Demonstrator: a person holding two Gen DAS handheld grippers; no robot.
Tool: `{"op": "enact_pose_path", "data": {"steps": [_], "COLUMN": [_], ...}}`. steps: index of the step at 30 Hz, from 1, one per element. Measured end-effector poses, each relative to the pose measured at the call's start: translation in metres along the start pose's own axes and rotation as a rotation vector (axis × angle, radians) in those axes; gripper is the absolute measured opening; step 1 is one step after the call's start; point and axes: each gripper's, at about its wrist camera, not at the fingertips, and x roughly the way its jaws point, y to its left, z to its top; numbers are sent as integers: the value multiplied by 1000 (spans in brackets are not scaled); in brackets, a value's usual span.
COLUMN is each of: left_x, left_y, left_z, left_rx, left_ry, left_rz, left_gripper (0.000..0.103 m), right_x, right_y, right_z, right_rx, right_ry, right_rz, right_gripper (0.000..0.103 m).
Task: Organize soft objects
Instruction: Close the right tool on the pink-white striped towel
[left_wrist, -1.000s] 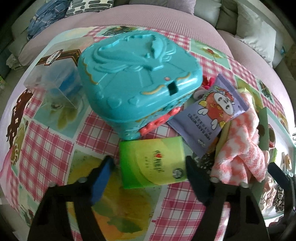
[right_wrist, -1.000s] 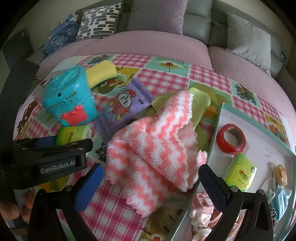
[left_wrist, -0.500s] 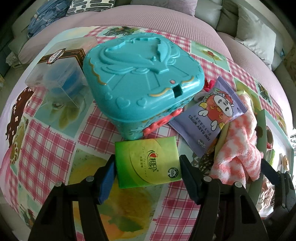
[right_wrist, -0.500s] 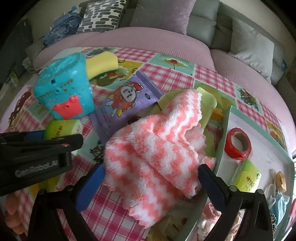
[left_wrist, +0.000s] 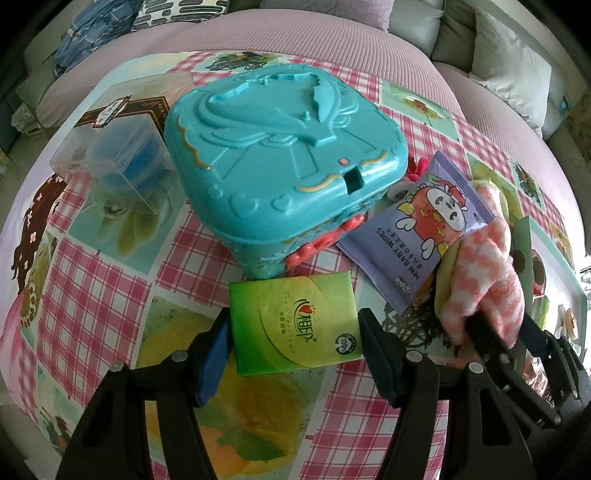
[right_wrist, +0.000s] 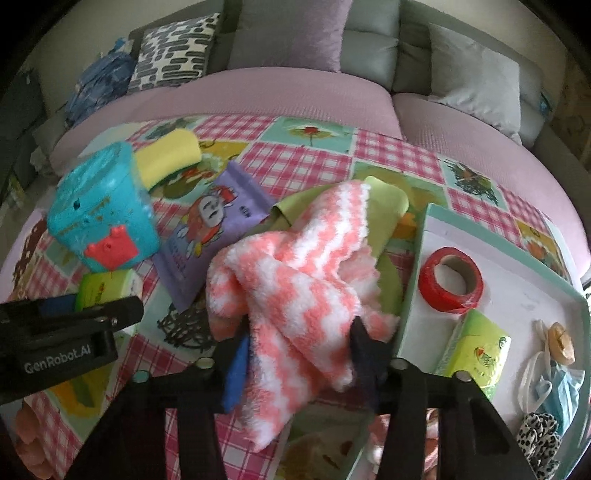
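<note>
Meanwhile, the right claw (right_wrist: 299, 354) is closing around the limp, fluffy pink-striped cloth (right_wrist: 295, 280) bunched between its jaws, while the left claw (left_wrist: 293, 343) brackets a squashy green tissue pack (left_wrist: 295, 325).

The left gripper (left_wrist: 293, 332) pressed its pads against both sides of a green tissue pack (left_wrist: 295, 325) lying on the checked tablecloth (left_wrist: 88, 295). Just beyond stood a teal plastic case (left_wrist: 280, 162), with a clear box (left_wrist: 118, 155) to its left. To the right lay a purple baby wipes packet (left_wrist: 424, 229), and the right gripper (left_wrist: 502, 332) was closing on a pink-and-white fluffy cloth (left_wrist: 484, 273).
</note>
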Motion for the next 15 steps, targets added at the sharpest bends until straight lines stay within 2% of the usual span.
{"op": "enact_pose_path", "data": {"steps": [1,6,15], "left_x": [0,0,0], "left_y": [-1,-2,1], "left_z": [0,-1,0], "left_rx": [2,3,-5], "left_ry": [0,1,1], "left_rz": [2,3,-7], "left_gripper": [68,68,68], "right_x": [-1,-3,-18], "right_y": [-3,-10,-20], "right_z": [0,1,3], "right_rx": [10,45,90], "right_ry": [-3,-20,-73], "right_rz": [2,12,11], "right_gripper": [40,28,20]}}
